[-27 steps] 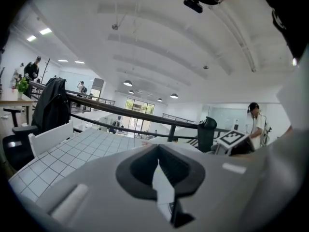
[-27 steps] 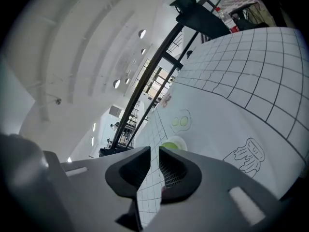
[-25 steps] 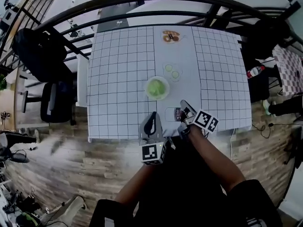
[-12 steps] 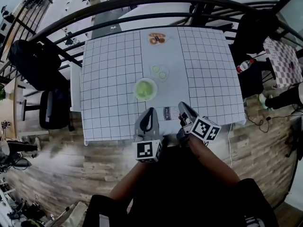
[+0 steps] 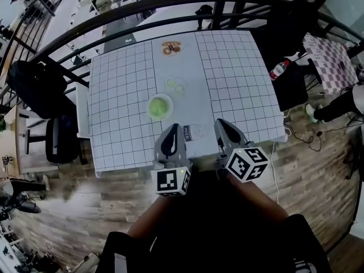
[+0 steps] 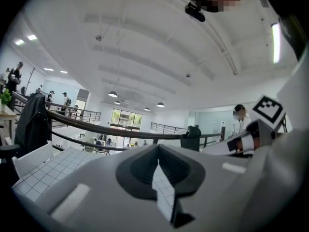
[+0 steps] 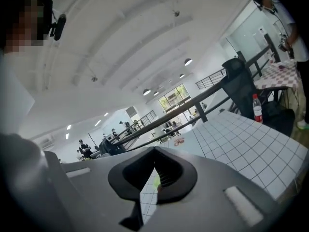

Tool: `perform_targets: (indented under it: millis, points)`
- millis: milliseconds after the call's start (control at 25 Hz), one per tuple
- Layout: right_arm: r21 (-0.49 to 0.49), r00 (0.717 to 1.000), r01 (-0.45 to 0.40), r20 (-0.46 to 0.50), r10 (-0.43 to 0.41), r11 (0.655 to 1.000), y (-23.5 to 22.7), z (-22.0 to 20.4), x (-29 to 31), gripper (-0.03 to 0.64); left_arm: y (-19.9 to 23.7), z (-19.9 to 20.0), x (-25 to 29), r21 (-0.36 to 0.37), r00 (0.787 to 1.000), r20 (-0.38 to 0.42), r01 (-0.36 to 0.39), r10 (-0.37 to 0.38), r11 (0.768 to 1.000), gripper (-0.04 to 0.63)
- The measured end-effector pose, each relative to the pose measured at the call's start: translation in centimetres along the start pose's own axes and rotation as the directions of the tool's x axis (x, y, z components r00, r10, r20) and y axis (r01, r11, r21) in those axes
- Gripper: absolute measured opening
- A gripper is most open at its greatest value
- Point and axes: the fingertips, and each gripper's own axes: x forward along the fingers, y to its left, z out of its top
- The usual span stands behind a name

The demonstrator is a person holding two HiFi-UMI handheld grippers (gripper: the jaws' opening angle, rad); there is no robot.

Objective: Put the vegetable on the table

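Note:
A round green vegetable in a pale bowl [image 5: 160, 106] sits near the middle of the white grid-patterned table [image 5: 239, 67]. Behind it lie a few pale green slices [image 5: 176, 86], and a small plate of food [image 5: 170, 48] stands at the far edge. My left gripper [image 5: 173, 129] hovers over the table's near edge, just in front of the bowl, jaws together and empty [image 6: 159, 178]. My right gripper [image 5: 222, 125] hangs beside it to the right, also shut on nothing [image 7: 154, 178]. A clear printed packet [image 5: 197, 132] lies between the two grippers.
A dark curved railing [image 5: 170, 4] runs behind the table. A black chair with a jacket [image 5: 40, 78] stands to the left. On the right are a dark bag with a red-capped bottle [image 5: 278, 69] and a chequered table [image 5: 327, 53]. Wooden floor lies below.
Both grippers have risen and come back toward me, from over the table to its near edge. The right one has rolled so its marker cube faces up.

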Motion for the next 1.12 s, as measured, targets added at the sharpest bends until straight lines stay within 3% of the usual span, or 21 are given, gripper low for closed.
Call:
perform_targets:
  millis: [200, 280, 400, 520, 800, 1120]
  points:
    - [-0.124, 0.998, 0.013, 0.066, -0.004, 0.992, 0.9, 1.5, -2.6, -0.006, -2.6, 0.7, 0.0, 0.094, 0.999, -0.008, 0.035, -0.034, 0.995, 0.009]
    - [-0.137, 0.996, 0.021, 0.086, -0.009, 0.99, 1.3, 1.3, -3.1, -0.006, -3.0, 1.0, -0.4, 0.111, 0.999, -0.002, 0.041, -0.041, 0.993, 0.009]
    - [-0.231, 0.991, 0.039, 0.13, -0.009, 0.972, 2.6, 1.1, -3.8, -0.006, -3.8, 1.4, -1.0, 0.128, 0.998, 0.003, 0.063, -0.064, 0.99, 0.009]
    - [-0.278, 0.988, 0.041, 0.151, 0.002, 0.96, 3.5, 1.6, -3.6, -0.006, -3.9, 1.3, -1.2, 0.129, 0.998, -0.016, 0.068, -0.066, 0.989, 0.009]
    - [-0.334, 0.98, 0.072, 0.197, -0.005, 0.94, 4.2, 2.2, -3.2, -0.006, -2.7, 2.1, -2.2, 0.149, 0.998, 0.034, 0.055, -0.061, 0.987, 0.009]
    - [-0.399, 0.978, 0.069, 0.206, 0.016, 0.914, 5.0, 2.4, -3.3, -0.006, -3.3, 1.9, -1.7, 0.137, 0.997, 0.03, 0.061, -0.066, 0.989, 0.009]
